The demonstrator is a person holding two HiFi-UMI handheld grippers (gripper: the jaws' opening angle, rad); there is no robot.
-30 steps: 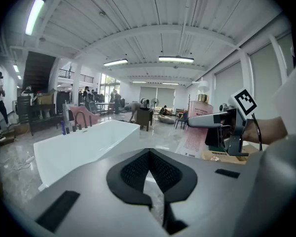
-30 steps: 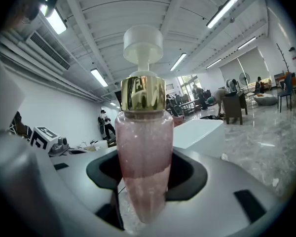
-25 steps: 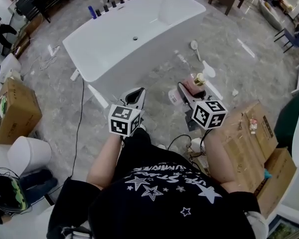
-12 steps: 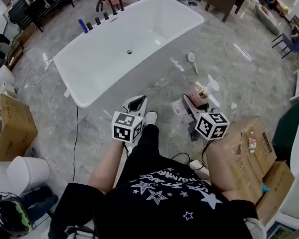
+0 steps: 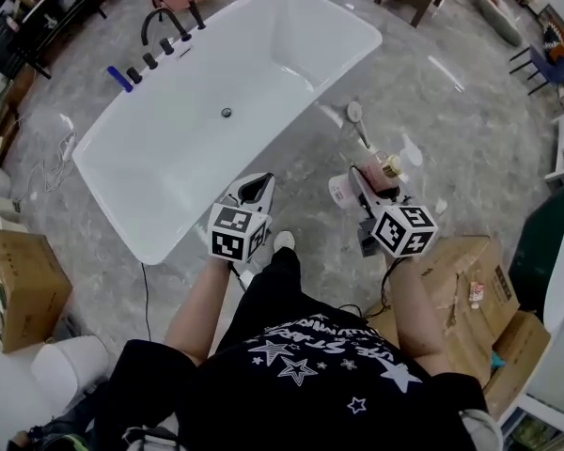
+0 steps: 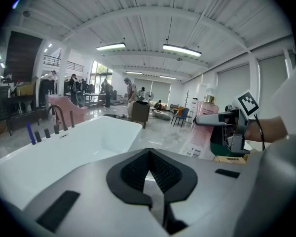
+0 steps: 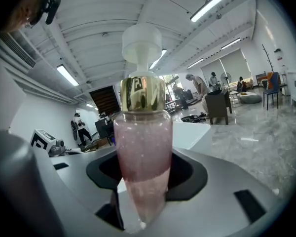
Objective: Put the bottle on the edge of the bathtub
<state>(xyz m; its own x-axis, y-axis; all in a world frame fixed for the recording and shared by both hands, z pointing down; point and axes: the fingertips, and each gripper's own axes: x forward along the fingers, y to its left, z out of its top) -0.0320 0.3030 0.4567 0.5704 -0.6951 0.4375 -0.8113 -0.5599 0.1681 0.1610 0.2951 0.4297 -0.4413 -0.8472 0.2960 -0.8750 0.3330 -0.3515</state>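
Note:
A pink bottle [image 5: 378,162] with a gold collar and a white pump cap hangs over the floor to the right of the white bathtub [image 5: 291,26]. My right gripper [image 5: 370,178] is shut on it. In the right gripper view the bottle [image 7: 142,147] stands upright between the two jaws of the right gripper [image 7: 143,169]. The left gripper [image 5: 252,192] hovers at the tub's near rim, shut and empty. In the left gripper view its pads [image 6: 138,169] meet, with the bathtub [image 6: 64,149] ahead and the bottle [image 6: 205,127] to the right.
A black faucet [image 5: 164,22] and a blue bottle [image 5: 119,78] stand at the tub's far left end. A shower head [image 5: 355,113] lies on the floor. Cardboard boxes stand at the left [image 5: 23,285] and the right [image 5: 470,275]. A white bin [image 5: 70,369] is behind.
The view has shifted toward the bathtub, whose near rim now lies just ahead of the left gripper. Both grippers keep their pose and the bottle stays held.

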